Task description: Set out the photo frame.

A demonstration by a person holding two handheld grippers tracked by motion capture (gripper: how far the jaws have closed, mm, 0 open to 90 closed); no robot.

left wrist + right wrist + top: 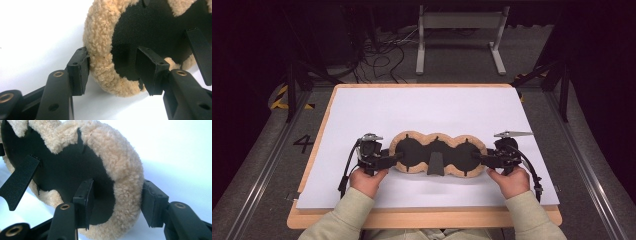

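Note:
A three-lobed pad (pixel 412 149), black on its upper face with a tan fleece rim, lies crosswise over the white sheet, and a shadow shows beneath it. A black strap (pixel 435 164) hangs from its middle toward me. My left gripper (pixel 394 157) is shut on the pad's left end. In the left gripper view, one pad presses the fleece rim (pixel 100 37) from outside and the other pad presses the black inner face, with the left gripper (pixel 115 72) spanning the rim. My right gripper (pixel 480 158) clamps the right end the same way, the right gripper (pixel 117 205) straddling the fleece (pixel 120 157).
The white sheet (pixel 427 107) covers a wooden table whose front edge (pixel 422 217) is near me. Beyond the table, a grey metal stand (pixel 459 30) and loose cables (pixel 382 55) are on the floor. Dark tripod legs stand at both far corners.

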